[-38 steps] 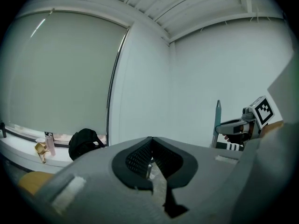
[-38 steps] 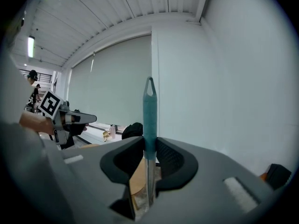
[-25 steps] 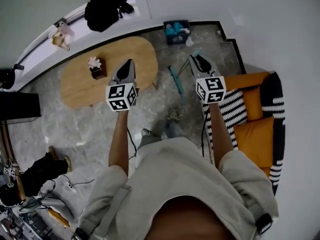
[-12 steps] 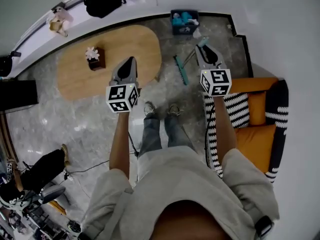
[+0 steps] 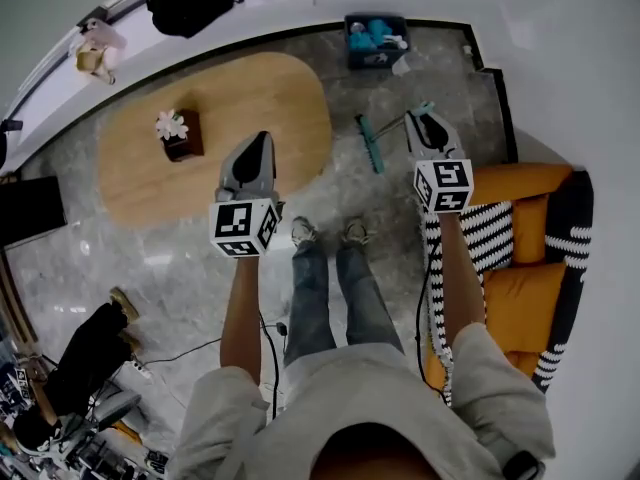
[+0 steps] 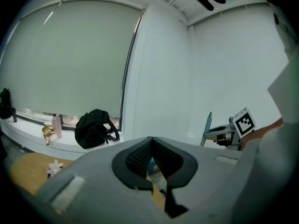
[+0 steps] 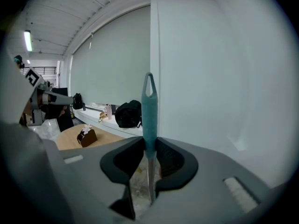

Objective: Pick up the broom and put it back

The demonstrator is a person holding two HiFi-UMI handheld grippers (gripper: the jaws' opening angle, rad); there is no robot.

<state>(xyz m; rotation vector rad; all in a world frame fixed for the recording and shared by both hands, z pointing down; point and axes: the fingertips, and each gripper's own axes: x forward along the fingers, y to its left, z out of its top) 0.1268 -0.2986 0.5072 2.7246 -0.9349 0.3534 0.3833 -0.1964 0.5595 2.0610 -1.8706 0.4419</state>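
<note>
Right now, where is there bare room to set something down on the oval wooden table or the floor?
The oval wooden table is bare from the brown box with a white flower to its right end. The grey marble floor on the table's near side is free. Crowded: the lower left corner, with cables and gear, and beside the teal broom.

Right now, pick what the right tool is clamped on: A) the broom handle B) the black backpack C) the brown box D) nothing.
A: the right gripper view shows the right tool with its pads pressed on the teal broom handle between them.
</note>
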